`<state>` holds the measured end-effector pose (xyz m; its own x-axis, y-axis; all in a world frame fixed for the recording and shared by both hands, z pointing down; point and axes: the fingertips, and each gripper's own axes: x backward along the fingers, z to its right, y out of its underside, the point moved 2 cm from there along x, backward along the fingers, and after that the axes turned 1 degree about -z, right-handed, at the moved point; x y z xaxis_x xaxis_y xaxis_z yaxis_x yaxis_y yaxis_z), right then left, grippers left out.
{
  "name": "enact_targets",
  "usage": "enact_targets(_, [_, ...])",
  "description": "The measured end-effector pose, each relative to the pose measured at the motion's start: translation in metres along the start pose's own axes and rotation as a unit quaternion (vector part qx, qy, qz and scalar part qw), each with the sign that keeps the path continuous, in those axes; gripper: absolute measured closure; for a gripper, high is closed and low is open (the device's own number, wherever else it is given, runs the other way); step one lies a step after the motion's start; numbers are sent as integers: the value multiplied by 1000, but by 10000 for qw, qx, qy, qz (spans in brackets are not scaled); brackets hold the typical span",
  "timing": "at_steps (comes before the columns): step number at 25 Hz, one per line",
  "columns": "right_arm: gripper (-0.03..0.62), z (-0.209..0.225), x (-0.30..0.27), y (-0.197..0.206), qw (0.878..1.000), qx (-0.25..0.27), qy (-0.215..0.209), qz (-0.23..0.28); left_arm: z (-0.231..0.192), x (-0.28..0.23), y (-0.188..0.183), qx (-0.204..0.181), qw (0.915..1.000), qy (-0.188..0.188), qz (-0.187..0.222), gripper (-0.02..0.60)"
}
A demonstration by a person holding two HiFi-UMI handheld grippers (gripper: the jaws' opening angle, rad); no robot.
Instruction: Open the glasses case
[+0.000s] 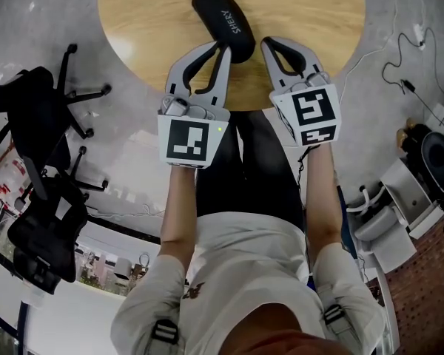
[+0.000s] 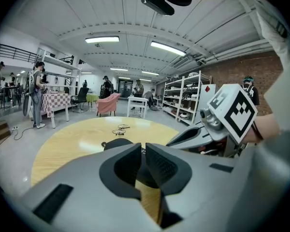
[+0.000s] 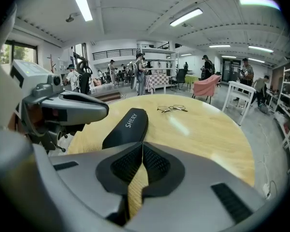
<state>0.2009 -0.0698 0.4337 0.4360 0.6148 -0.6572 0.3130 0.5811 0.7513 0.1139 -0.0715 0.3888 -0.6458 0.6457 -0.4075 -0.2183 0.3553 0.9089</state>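
One black glasses case (image 1: 223,19), closed, lying on round wooden table (image 1: 133,21). One pair of glasses (image 3: 172,108) farther along tabletop, apart from case. Two grippers, left gripper (image 1: 220,48) and right gripper (image 1: 270,43): jaws pressed together, holding nothing, flanking case's near end.

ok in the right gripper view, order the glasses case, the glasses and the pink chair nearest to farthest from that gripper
1. glasses case: just ahead, slightly left
2. glasses: farther up the table, slightly right
3. pink chair: beyond the table, right
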Motion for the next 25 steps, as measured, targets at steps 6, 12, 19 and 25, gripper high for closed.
enact_targets(6, [572,-4,-13,11,9997,-23,-126,-192,-6,-7,13,120,9997,1,-195,557])
enact_targets(12, [574,-16,-18,10,9992,-109,-333,-175,-17,-9,20,273,9991,-88,-298,534])
enact_targets(19, [574,-49,-24,8,9967,-102,-780,-192,-28,-7,25,378,9985,-164,-369,479])
enact_targets(25, [574,-77,-34,1,9933,-47,-1149,-98,-42,2,26,507,9974,-369,-349,459])
